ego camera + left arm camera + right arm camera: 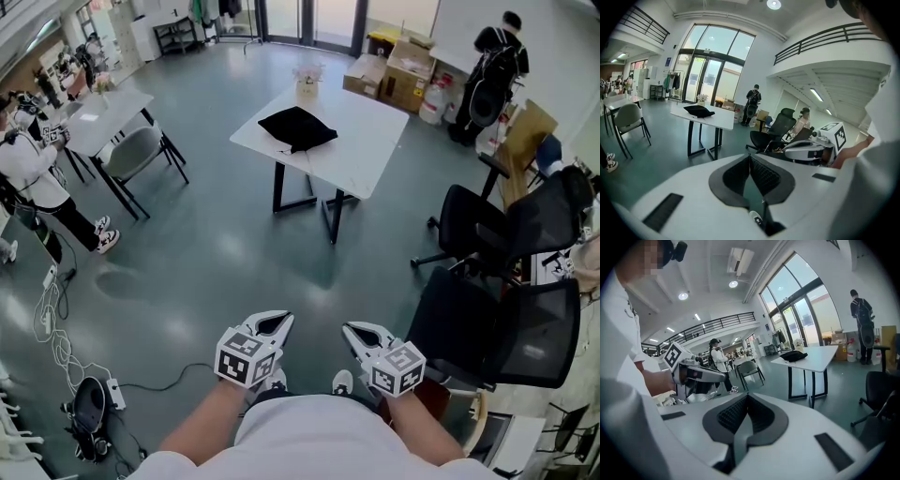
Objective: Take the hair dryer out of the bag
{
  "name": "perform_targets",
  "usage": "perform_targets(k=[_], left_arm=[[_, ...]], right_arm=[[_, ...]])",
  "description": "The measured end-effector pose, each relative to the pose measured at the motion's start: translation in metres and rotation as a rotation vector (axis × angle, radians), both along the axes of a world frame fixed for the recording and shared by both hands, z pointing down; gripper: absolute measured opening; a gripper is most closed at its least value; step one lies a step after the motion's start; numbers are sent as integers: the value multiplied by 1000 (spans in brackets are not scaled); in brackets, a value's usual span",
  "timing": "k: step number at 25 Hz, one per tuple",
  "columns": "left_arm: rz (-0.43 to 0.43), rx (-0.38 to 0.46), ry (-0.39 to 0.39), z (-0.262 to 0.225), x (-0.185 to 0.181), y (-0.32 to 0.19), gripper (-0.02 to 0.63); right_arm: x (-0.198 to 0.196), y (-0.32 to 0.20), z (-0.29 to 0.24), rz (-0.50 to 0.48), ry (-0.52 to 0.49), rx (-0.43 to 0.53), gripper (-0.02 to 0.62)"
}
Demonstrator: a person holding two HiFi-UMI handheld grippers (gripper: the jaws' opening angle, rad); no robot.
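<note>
Item: black bag (pixel 297 128) on table (pixel 380 150), well ahead of us. Left gripper (pixel 279 322) and right gripper (pixel 352 330) equally distant; both jaws closed, empty.

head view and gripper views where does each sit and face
Head view: on the head, steeply down at floor, white table; shows left hand-held gripper, right hand-held gripper, forearms.
Left gripper view: on the left one, along its shut jaws toward that table; right one shows.
Right gripper view: mirrored; left one shows.
Shared: black bag.
</note>
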State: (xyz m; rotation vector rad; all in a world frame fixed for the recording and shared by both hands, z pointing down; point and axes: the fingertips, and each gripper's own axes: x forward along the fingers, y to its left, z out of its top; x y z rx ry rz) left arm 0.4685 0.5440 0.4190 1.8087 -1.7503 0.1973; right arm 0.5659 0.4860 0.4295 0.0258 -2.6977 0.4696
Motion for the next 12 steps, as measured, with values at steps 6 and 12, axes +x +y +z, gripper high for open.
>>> perform_targets(k=[6,12], left_arm=[[0,-38,19,11,-7,9,15],[15,-29,18,12,-26,19,15]], right_arm=[[-10,16,3,-32,20,49,15],[-28,22,1,-19,32,58,15]])
